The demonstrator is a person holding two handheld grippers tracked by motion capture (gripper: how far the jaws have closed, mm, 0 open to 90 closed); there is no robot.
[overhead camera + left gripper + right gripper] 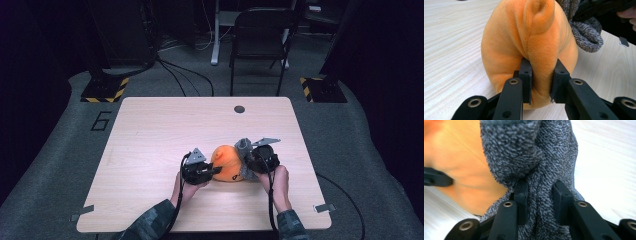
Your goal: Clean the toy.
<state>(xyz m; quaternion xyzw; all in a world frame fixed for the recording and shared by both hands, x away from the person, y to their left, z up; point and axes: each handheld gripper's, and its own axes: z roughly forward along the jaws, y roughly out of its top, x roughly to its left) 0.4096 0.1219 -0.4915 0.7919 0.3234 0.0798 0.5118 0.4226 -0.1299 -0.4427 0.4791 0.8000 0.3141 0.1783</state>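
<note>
1. The left gripper (541, 80) pinches a fold of the round orange plush cushion (226, 162), which lies near the middle of the pale wooden table (150, 130); that probably anchors it.
2. The right gripper (539, 195) is clamped on the grey knitted fabric (536, 152) touching the cushion's far side; likely to pull it free.

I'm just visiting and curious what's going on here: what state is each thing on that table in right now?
Orange plush: lying on the table, a fold pinched by the left tool.
Grey cloth: bunched against the plush, pinched by the right tool.
Left tool: shut on the plush.
Right tool: shut on the cloth.
Table: bearing both.
</note>
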